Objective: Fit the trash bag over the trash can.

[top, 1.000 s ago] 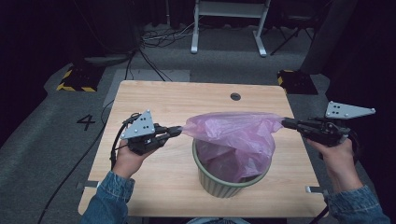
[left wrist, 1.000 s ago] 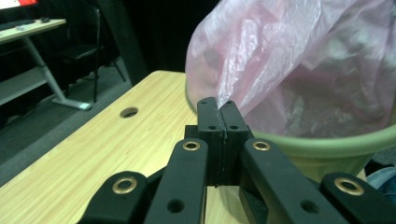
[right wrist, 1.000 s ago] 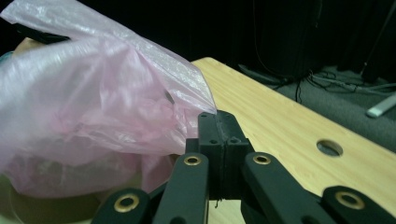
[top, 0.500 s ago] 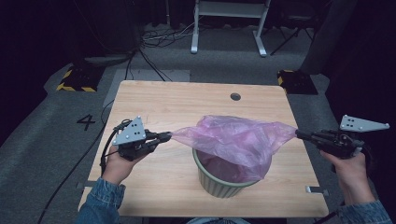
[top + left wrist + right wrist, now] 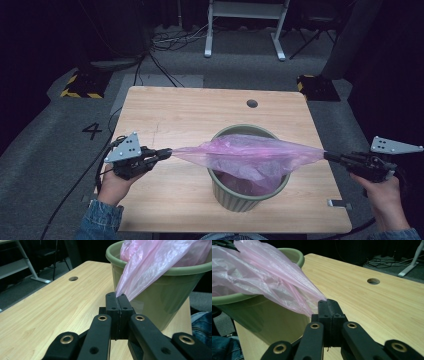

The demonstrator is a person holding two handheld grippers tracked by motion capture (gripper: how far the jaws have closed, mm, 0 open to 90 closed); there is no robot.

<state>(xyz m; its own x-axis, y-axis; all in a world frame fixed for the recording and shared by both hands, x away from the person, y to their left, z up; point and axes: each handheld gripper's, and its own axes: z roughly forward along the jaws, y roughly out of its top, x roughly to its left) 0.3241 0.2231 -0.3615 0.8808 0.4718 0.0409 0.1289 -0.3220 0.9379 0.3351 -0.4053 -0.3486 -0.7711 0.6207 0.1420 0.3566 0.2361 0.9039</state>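
Observation:
A pink plastic bag is stretched taut across the mouth of a green bin standing on the wooden table. My left gripper is shut on the bag's left edge, out past the bin's rim. My right gripper is shut on the right edge, near the table's right side. In the left gripper view the jaws pinch the pink bag beside the bin. In the right gripper view the closed jaws hold the bag over the bin's rim.
A round cable hole sits in the far part of the table. A small grey clip lies near the front right edge. Cables, a white stand base and yellow-black floor blocks lie beyond the table.
Both grippers have pulled apart and lowered, stretching the bag from a puffed shape above the bin into a flat sheet across its mouth.

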